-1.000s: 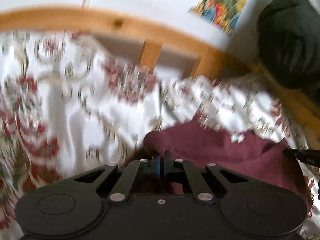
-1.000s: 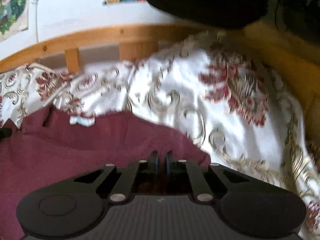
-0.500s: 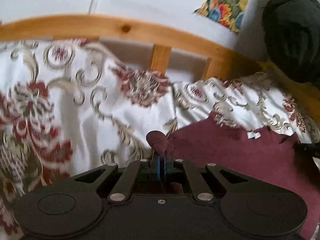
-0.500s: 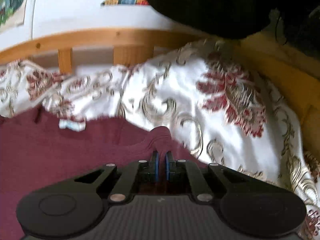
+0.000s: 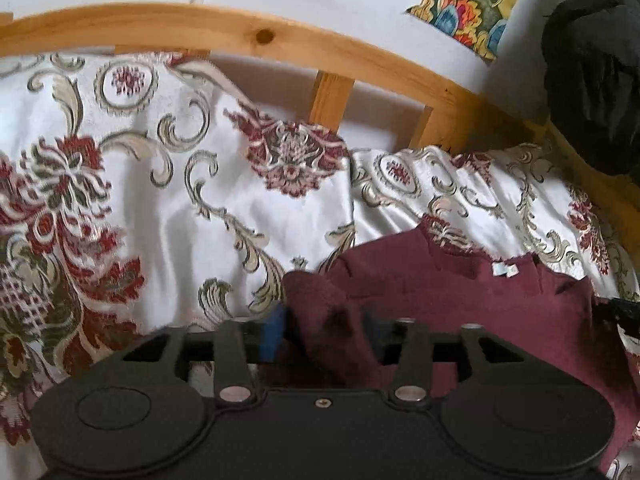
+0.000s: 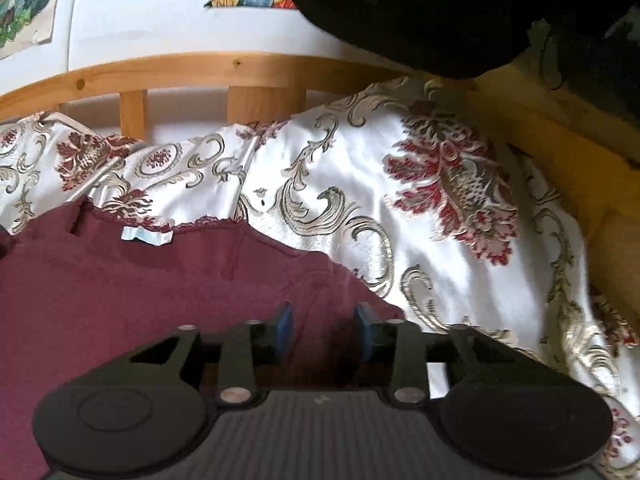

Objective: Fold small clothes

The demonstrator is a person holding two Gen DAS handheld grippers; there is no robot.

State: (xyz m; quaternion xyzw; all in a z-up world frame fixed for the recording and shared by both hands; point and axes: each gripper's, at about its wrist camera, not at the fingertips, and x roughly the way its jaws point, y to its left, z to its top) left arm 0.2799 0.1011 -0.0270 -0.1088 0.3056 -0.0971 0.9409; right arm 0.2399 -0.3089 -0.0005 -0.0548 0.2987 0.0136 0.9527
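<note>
Maroon garment [image 5: 460, 304] corners were being released on the bed: left tool [image 5: 324, 330] and right tool [image 6: 324, 322] opening; withdrawal best kept straight, unsnagged.

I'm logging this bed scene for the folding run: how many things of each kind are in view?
Maroon garment: 1
Patterned bedspread: 1
Wooden bed rail: 1
Black fabric heap: 1
Colourful wall pictures: 2
Grippers, left gripper and right gripper, both opening with maroon cloth between: 2
Total: 8

Soft daylight, slight blur, fisheye-warped edges.
</note>
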